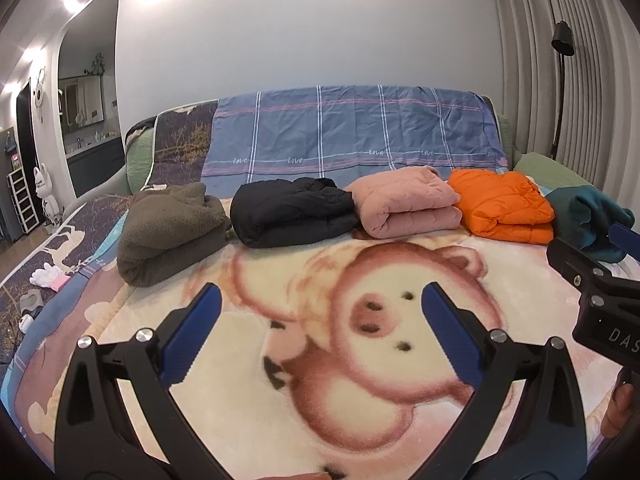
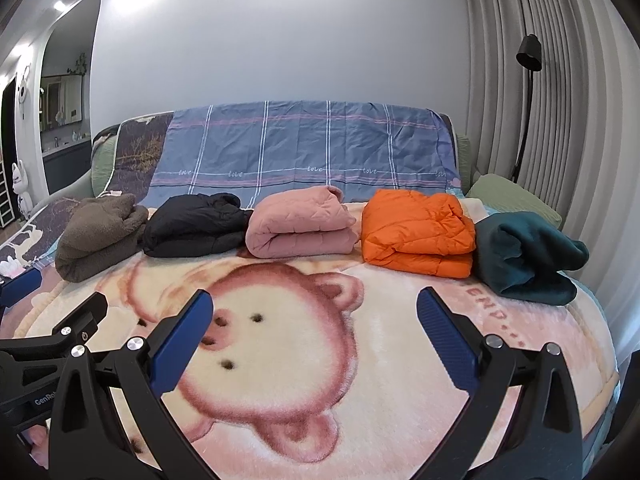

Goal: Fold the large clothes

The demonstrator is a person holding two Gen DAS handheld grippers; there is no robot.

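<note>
Both hand-held grippers hang over the pig-print blanket (image 2: 304, 392) on the bed, holding nothing. The left hand-held gripper (image 1: 321, 296) has its blue fingers spread wide; the right hand-held gripper (image 2: 314, 304) is equally wide.

Five folded garments lie in a row ahead of both grippers, beyond the fingertips and apart from them. From left to right: brown fleece (image 2: 100, 236), black jacket (image 2: 192, 226), pink quilted jacket (image 2: 300, 226), orange puffer jacket (image 2: 416, 232), teal garment (image 2: 528, 264). Neighbouring bundles touch or nearly touch. Behind the row a blue plaid sheet (image 2: 304, 152) covers the headboard.

The left wrist view alone shows white gloves (image 1: 48, 274) on the bed far to the left, and the right gripper's black body at the right edge in front of the teal garment. The right wrist view alone shows that garment's full outline and, behind it, a green pillow (image 2: 516, 196). A floor lamp (image 2: 528, 92) stands by the curtain to the right.
</note>
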